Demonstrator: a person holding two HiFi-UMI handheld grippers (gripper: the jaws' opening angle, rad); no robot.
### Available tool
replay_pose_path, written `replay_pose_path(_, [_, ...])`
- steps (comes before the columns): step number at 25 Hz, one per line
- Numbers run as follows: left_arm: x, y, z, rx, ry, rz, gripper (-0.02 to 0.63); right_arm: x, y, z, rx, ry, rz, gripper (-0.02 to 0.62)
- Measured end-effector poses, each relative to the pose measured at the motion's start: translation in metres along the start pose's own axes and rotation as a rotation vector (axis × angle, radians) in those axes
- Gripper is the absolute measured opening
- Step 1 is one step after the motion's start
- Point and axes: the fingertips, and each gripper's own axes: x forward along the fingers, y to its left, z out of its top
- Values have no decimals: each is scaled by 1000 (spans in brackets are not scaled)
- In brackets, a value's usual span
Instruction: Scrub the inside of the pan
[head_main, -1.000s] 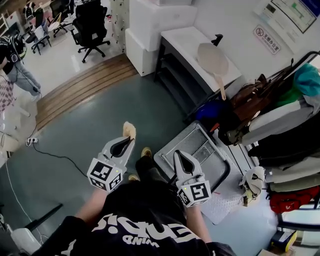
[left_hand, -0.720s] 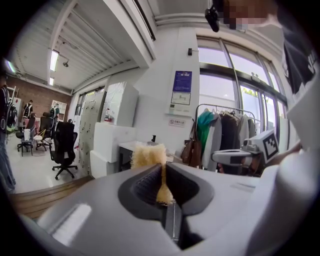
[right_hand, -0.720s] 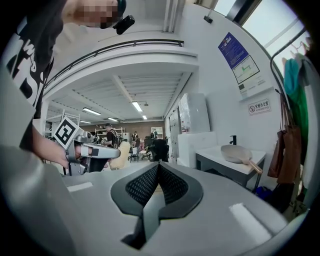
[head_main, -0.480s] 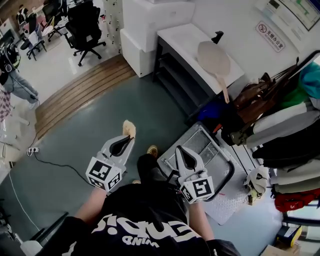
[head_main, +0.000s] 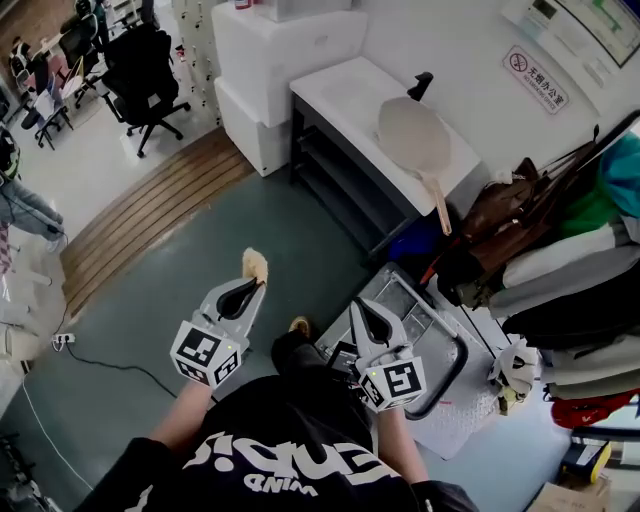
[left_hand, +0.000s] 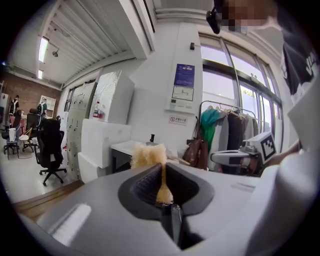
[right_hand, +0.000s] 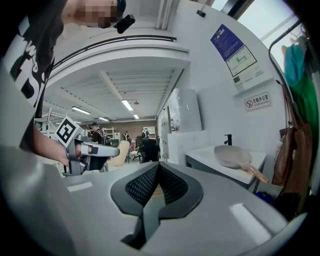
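Note:
A beige pan (head_main: 412, 128) with a wooden handle lies on the white counter (head_main: 345, 85) ahead; the right gripper view also has the pan (right_hand: 232, 156) at right. My left gripper (head_main: 247, 287) is shut on a yellow fluffy scrubber (head_main: 254, 264), which sticks out past the jaw tips. In the left gripper view the scrubber (left_hand: 148, 155) is pinched between the jaws of the left gripper (left_hand: 162, 167). My right gripper (head_main: 366, 316) is shut with nothing in it; its jaws meet in its own view (right_hand: 158, 165). Both grippers are held at waist height, well short of the pan.
A black tap (head_main: 420, 85) stands on the counter behind the pan. A grey metal cart (head_main: 432, 322) sits on the floor just right of my right gripper. Hanging clothes and bags (head_main: 560, 240) fill the right side. A white cabinet (head_main: 270, 50) and an office chair (head_main: 140, 70) stand at the back left.
The counter and pan have shifted left and lower in the head view as the person came closer. Both grippers keep the same pose and grip.

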Motion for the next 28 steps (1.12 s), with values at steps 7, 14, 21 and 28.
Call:
replay_pose_path(7, [78,22,31,17,9,-39,25,46,-67,13,-6,36,-43,9])
replay_pose_path(14, [148,38,60,46,-4,-57,25,80,-129,25,-16,33,-77,9])
replay_pose_path(21, [185,43,71,48,-11,-88,25,95,-160,31,-29,38,-98,9])
replay_pose_path(28, [222,49,79,50,-18,-133,25,107,-193,29,-37,63,-154,9])
